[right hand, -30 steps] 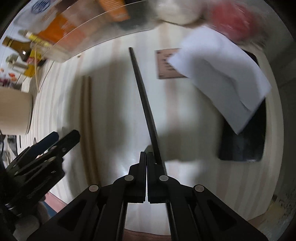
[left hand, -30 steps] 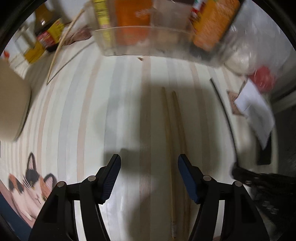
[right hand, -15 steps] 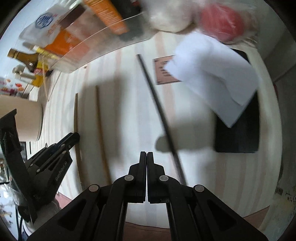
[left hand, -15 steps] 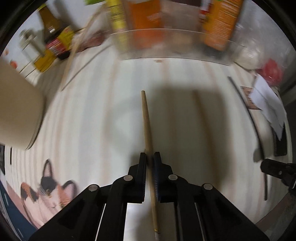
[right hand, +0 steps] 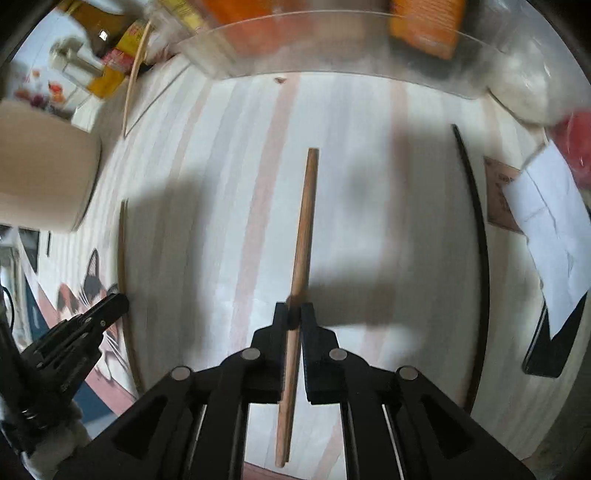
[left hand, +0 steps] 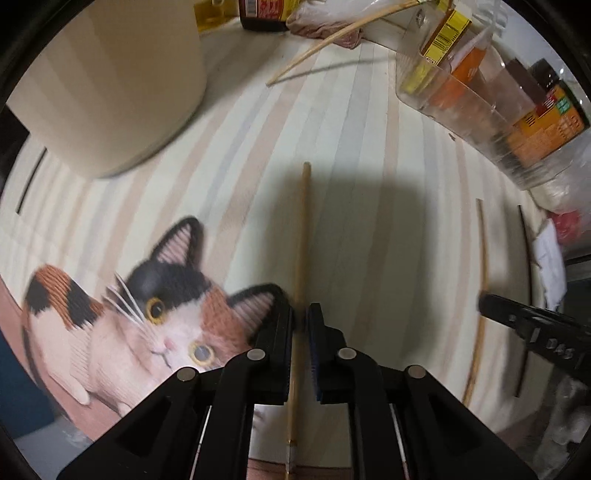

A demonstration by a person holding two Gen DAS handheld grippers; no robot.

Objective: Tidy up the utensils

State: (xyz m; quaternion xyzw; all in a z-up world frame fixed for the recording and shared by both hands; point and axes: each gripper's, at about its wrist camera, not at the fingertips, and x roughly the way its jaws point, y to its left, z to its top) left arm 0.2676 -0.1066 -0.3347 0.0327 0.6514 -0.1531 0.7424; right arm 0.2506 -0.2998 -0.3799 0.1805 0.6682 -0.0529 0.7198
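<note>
- The left gripper is clamped on a pale wooden chopstick, which runs forward between its pads above the striped tablecloth
- The right gripper's jaws are opening, a darker wooden chopstick between them, pads touching it
- A black chopstick lies on the cloth to the right
- A beige container stands at far left, beside a cat picture

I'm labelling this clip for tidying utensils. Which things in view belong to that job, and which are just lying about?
Belongs to the job:
- wooden chopstick in the left tool
- wooden chopstick in the right tool
- black chopstick
- beige holder

Lying about:
- clear bin
- white paper
- sauce bottle
</note>
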